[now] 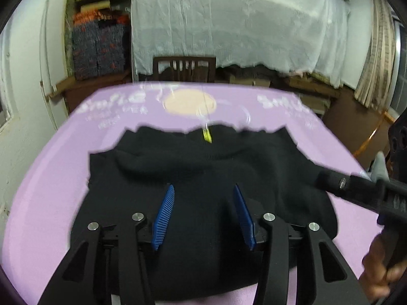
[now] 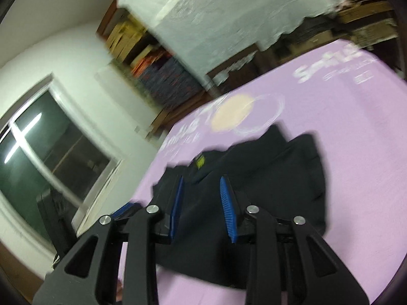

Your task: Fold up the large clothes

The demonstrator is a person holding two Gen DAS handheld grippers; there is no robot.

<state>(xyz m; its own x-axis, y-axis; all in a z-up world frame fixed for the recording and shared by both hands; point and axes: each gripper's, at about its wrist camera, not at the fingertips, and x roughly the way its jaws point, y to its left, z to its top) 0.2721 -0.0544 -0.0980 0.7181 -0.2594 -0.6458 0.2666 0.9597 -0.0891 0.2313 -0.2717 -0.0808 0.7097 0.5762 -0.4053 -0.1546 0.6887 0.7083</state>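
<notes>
Black garment [image 1: 203, 178] lay bunched up on the purple table cover [image 1: 51, 178] (yellow tag [image 1: 207, 134] at its far edge). Left gripper [image 1: 203, 198] and right gripper [image 2: 202, 190] both hung over it, jaws apart, gripping nothing.

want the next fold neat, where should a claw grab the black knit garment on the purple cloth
Pinch the black knit garment at its left corner, coming in low from the left over the bare purple tablecloth. That edge lies flat and exposed; the middle is bunched in thick rolls.
</notes>
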